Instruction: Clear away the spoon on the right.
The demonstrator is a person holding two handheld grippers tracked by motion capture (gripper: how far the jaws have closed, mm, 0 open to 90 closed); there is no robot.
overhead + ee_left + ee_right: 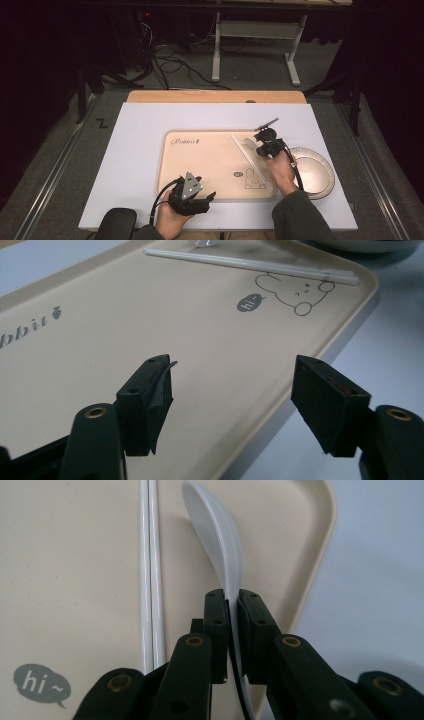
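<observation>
A beige tray [210, 160] printed with a rabbit lies on the white mat. A pair of white chopsticks [252, 161] lies across its right part. My right gripper [264, 144] hovers at the tray's far right, shut on the handle of a white spoon [216, 535] held on edge; the bowl end points away, just right of the chopsticks [152, 580] and over the tray [75, 555]. The jaws of my right gripper [231, 600] pinch the handle tight. My left gripper [202, 189] rests at the tray's front edge, open, with nothing between its jaws [232, 365] above the tray [125, 315].
A round white bowl [312, 171] stands on the mat just right of the tray, close to my right hand. The mat [135, 150] covers a wooden table. Cables and a desk frame [260, 45] sit on the floor beyond.
</observation>
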